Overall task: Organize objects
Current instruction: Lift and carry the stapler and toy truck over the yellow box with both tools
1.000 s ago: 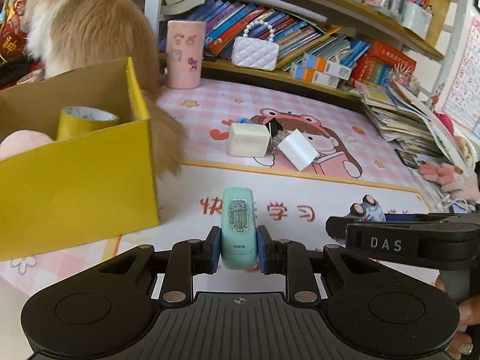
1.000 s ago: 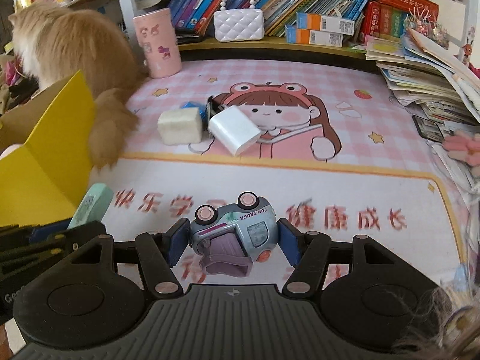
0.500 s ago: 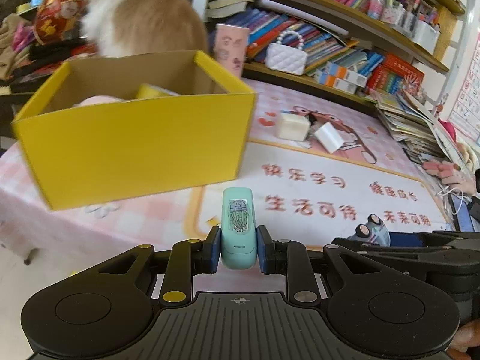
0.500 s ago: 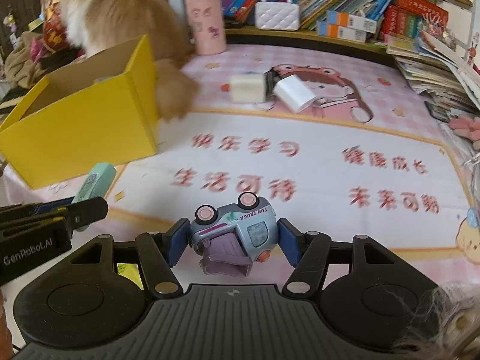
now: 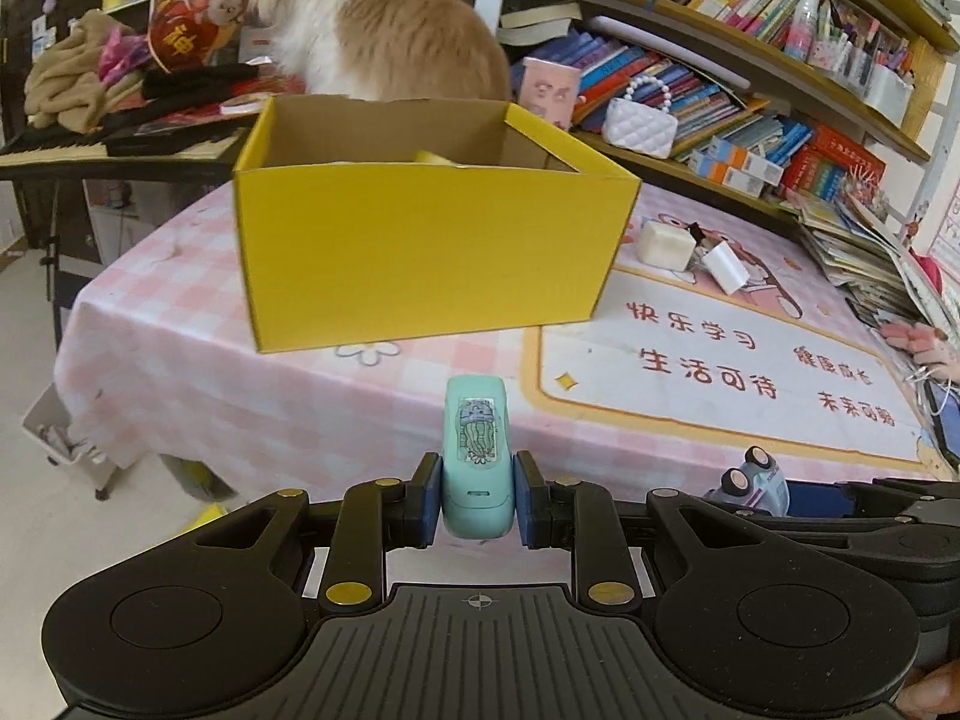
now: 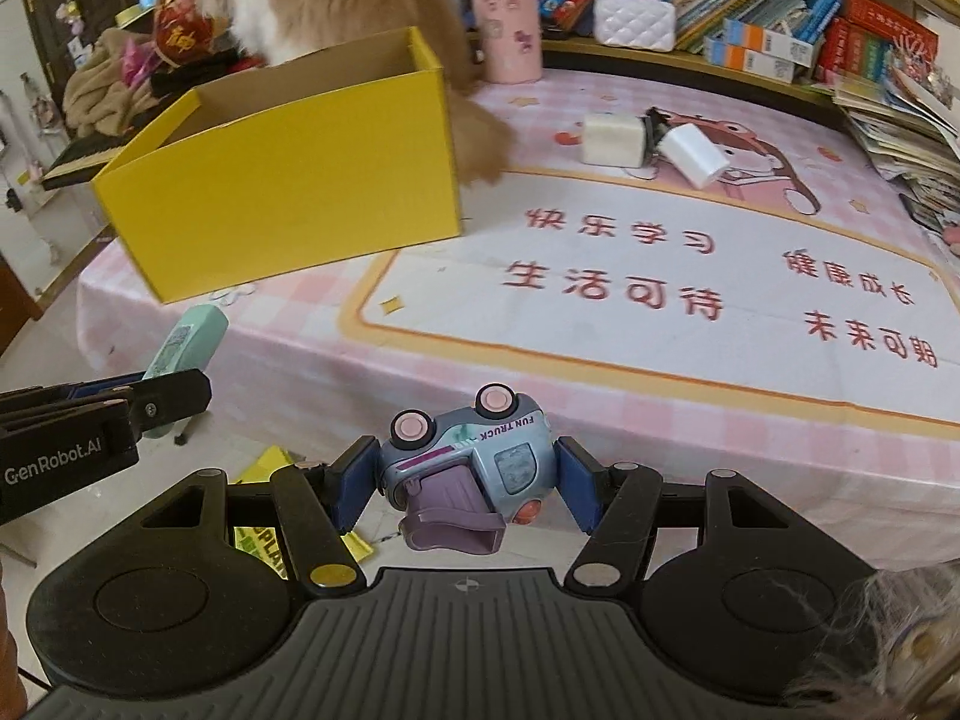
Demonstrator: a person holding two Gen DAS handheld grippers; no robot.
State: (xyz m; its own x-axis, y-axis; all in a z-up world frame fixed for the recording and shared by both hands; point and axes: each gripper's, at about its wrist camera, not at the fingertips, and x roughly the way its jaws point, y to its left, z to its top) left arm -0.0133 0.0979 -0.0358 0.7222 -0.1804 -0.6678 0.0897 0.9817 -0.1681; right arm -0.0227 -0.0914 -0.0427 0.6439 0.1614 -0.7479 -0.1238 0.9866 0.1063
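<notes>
Now both grippers hold small items off the near edge of a pink checked table [image 5: 180, 324].
Left gripper [image 5: 478, 498] pinches a mint-green plastic stapler [image 5: 477, 456]; right gripper [image 6: 465, 474] clamps a grey-blue toy truck [image 6: 468, 462] lying on its side. Since a second ago, both have pulled back; the open yellow cardboard box [image 5: 420, 252] now sits farther off.

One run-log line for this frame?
left gripper: shut on mint stapler | right gripper: shut on toy truck | yellow box: ahead
</notes>
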